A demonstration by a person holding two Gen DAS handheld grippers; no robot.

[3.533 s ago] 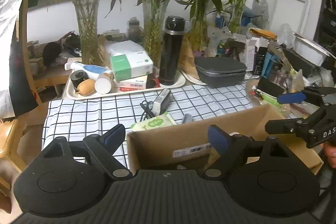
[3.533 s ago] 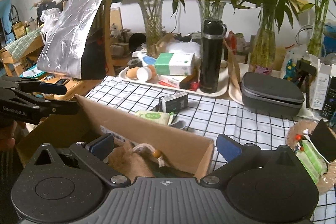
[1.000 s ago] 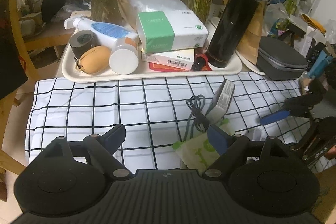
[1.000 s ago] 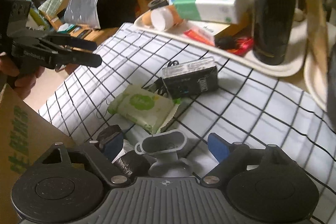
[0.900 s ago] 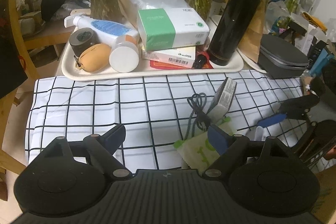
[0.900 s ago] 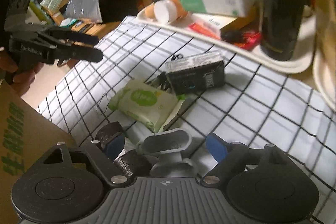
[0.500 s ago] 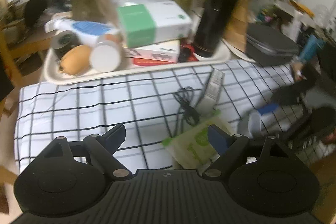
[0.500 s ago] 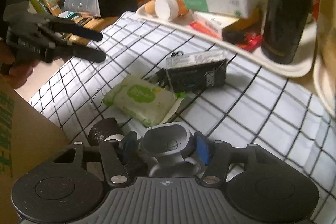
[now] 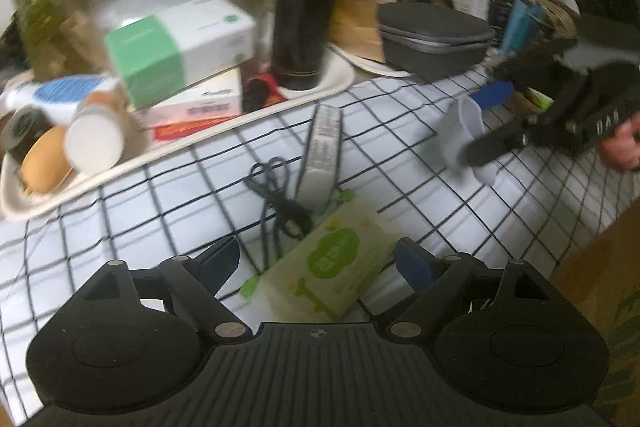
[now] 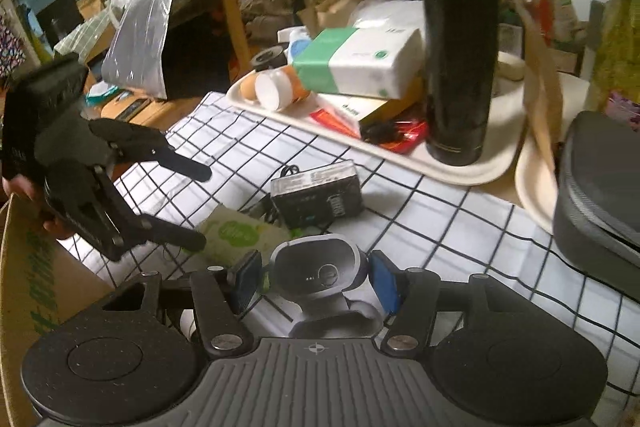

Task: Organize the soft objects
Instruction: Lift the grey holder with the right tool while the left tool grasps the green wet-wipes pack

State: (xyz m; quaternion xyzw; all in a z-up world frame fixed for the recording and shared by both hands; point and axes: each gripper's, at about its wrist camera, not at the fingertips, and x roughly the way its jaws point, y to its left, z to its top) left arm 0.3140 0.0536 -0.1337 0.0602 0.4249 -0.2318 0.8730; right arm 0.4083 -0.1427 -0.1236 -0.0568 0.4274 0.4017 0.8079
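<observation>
While the right gripper [image 10: 314,281] clamps a small grey gadget [image 10: 318,269] above the checked cloth [image 10: 436,227], the left gripper [image 9: 318,261] hangs wide over the wipes pack [image 9: 332,267]. Next, I judge, the left must close on the pack for the cardboard box [image 10: 28,279] beside it.

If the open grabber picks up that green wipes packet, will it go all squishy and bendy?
Probably a bit. The wipes packet lies flat on the checked cloth and looks like a soft plastic pouch, so it may sag and dent under the left gripper, whose jaws stand open around it. Its shiny wrapper might be slippery. It seems light.
</observation>
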